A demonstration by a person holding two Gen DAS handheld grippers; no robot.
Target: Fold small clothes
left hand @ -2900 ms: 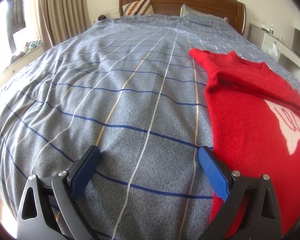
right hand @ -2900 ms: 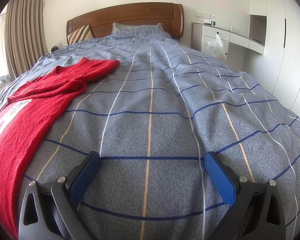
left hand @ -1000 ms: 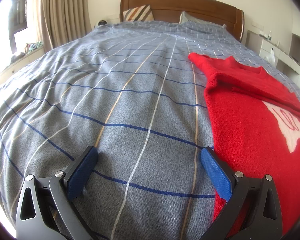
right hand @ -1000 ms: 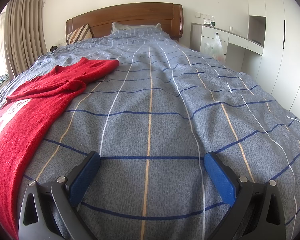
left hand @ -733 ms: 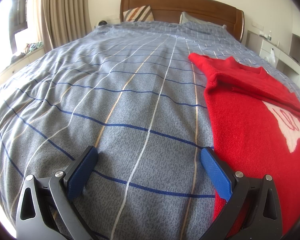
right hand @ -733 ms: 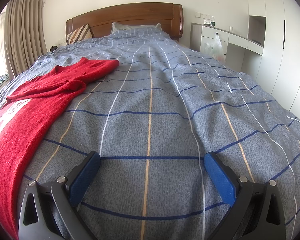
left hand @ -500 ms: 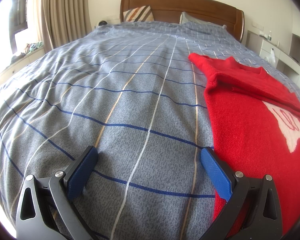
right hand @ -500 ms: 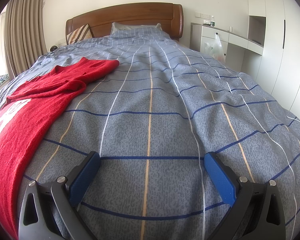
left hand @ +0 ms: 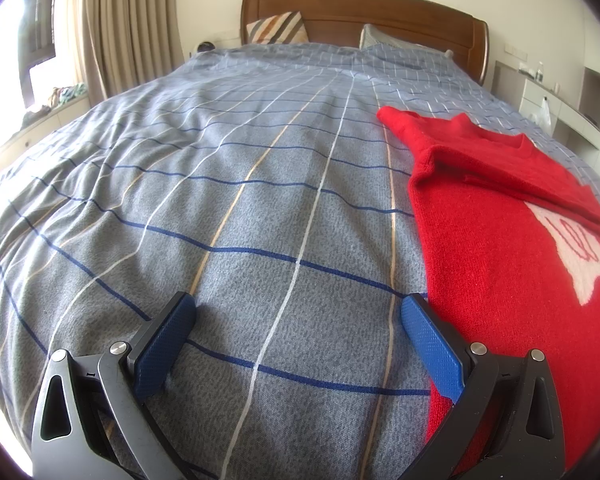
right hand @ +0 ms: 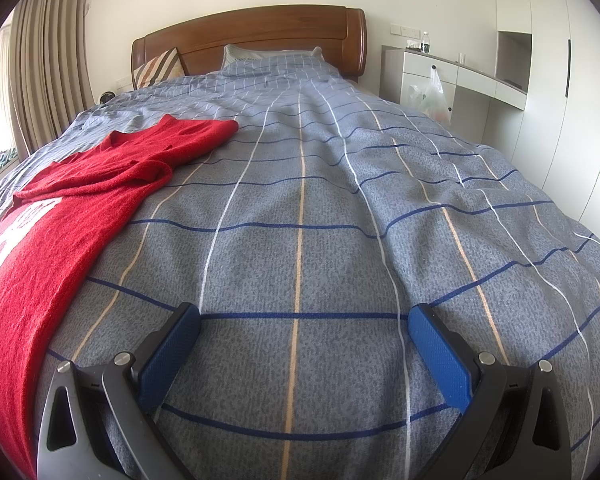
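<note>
Bedding fills both of our views: a grey duvet crossed by blue, white and tan lines, stretched over a bed with a wooden headboard. On it lies a red knit sweater with a white motif on its front, spread flat, one sleeve folded across the chest near the neckline. It lies between our two grippers: on the right of the left wrist view and on the left of the right wrist view.

Our left gripper hangs low over bare duvet with its blue pads spread wide and nothing between them; its right finger sits just beside the sweater's near edge, and we cannot tell whether it touches the knit. Our right gripper also stands wide apart and holds nothing, over bare duvet, with the sweater's edge off to its left, apart from the fingers.

At the head of the bed we see a striped cushion and a pillow. Curtains hang on the window side; a white plastic bag hangs at the drawer unit on the other.
</note>
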